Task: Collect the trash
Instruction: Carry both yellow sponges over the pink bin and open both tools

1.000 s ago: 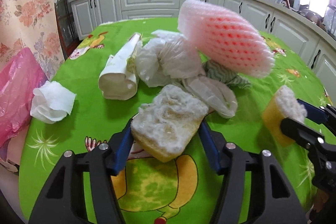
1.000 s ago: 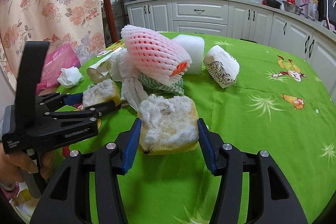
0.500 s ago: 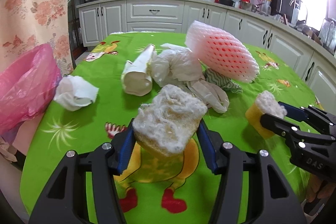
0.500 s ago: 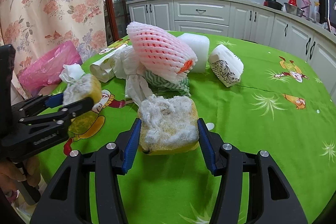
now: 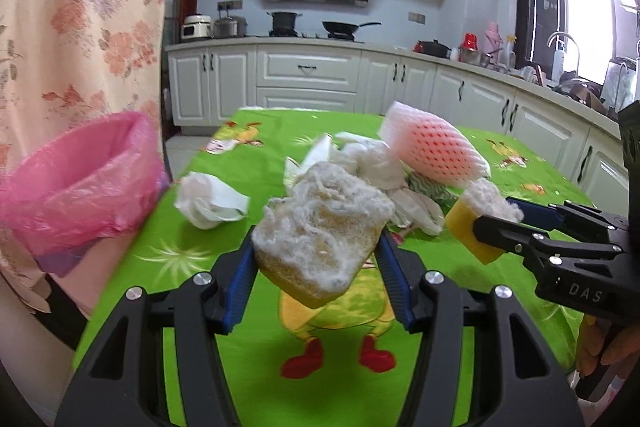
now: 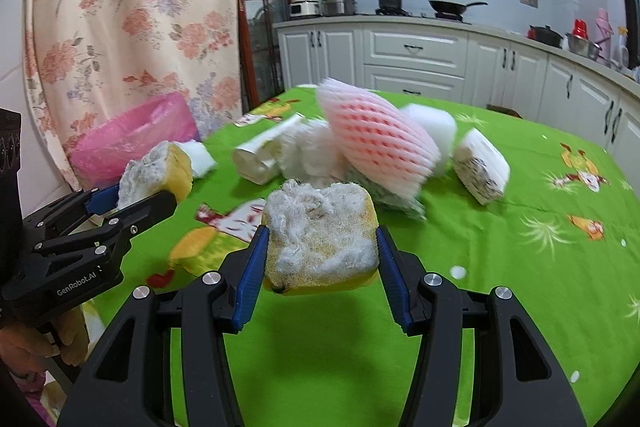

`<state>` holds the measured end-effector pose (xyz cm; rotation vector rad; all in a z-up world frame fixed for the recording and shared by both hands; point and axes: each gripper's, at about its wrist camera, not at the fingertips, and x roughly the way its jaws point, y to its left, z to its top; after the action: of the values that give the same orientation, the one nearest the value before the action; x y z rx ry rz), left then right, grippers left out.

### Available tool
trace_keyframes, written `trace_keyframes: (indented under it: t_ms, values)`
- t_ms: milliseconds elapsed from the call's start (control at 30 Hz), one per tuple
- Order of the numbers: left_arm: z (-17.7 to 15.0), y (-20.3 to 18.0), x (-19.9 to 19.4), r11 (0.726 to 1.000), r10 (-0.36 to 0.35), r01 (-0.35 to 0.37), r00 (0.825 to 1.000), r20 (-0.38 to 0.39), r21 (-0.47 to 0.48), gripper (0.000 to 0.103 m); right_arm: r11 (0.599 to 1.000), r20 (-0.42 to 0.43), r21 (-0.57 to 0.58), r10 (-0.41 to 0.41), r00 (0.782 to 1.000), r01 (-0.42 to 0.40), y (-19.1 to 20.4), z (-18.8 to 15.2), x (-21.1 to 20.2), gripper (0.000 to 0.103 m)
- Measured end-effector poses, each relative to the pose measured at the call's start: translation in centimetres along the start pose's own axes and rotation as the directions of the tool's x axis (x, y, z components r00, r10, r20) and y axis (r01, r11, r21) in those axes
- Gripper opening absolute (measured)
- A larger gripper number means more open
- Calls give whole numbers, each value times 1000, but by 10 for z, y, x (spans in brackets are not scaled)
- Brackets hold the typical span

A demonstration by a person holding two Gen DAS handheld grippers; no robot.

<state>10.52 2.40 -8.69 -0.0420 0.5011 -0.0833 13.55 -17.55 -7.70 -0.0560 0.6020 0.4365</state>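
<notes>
My left gripper (image 5: 316, 259) is shut on a worn yellow sponge (image 5: 320, 227) with white fluff, held above the green table (image 5: 256, 359). My right gripper (image 6: 320, 259) is shut on a second worn yellow sponge (image 6: 320, 239), also held off the table. Each gripper shows in the other view: the right one (image 5: 488, 227) to my right, the left one (image 6: 148, 187) to my left. A pink-lined trash bin (image 5: 76, 187) stands off the table's left edge, also seen in the right wrist view (image 6: 132, 139).
A trash pile lies mid-table: pink foam fruit net (image 5: 432, 155), crumpled plastic bags (image 5: 372, 163), a rolled paper cup (image 6: 260, 155), a white foam block (image 6: 432, 123), a printed cup (image 6: 480, 167). A crumpled tissue (image 5: 208, 199) lies near the bin. White cabinets ring the room.
Both grippers have lifted and pulled back from the pile with their sponges. The views have tilted up and swung left, bringing the pink bin into view.
</notes>
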Motion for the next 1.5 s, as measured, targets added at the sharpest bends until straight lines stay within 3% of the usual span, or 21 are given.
trace_keyframes:
  t_ms: [567,900,1000,1167,1500]
  values:
    - [6,71,-50,984,175,-169,979,106,-62,55,969,45,-180,179,983,-168,88,43,22,51]
    - [25,134,-74,963,263,-250,954,144,-105,56,923,32,-251,310,950,-293,149,79,49,51]
    - [34,157,-75,955,287,-272,947,146,-115,56,912,27,-252,340,940,-323,162,93,60,51]
    - [48,199,-60,954,286,-272,952,112,-130,56,899,10,-239,381,925,-367,185,118,84,52]
    - [67,266,-33,940,290,-271,955,64,-207,57,895,-35,-240,379,925,-376,218,145,131,54]
